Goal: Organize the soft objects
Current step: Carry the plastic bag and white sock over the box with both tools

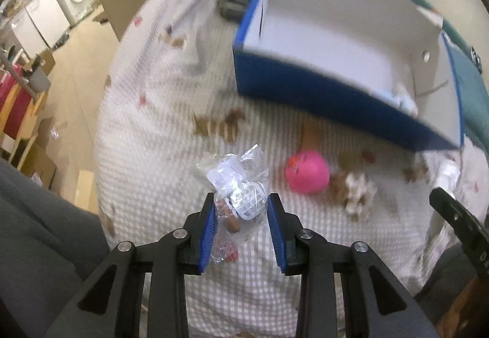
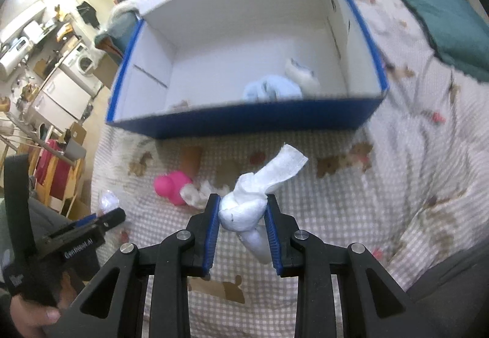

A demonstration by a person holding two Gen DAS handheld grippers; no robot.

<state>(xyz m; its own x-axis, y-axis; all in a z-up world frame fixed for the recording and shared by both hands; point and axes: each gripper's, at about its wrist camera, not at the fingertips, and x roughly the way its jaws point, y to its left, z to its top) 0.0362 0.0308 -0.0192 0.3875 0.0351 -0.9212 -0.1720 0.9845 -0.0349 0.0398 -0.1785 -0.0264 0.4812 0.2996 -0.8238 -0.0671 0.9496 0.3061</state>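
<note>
You are pinching a clear plastic packet in your left gripper and a knotted white cloth in your right gripper, both aimed at the open blue box just ahead for dropping in.

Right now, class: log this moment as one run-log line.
left gripper: shut on plastic bag | right gripper: shut on knotted white cloth | blue box: open
</note>
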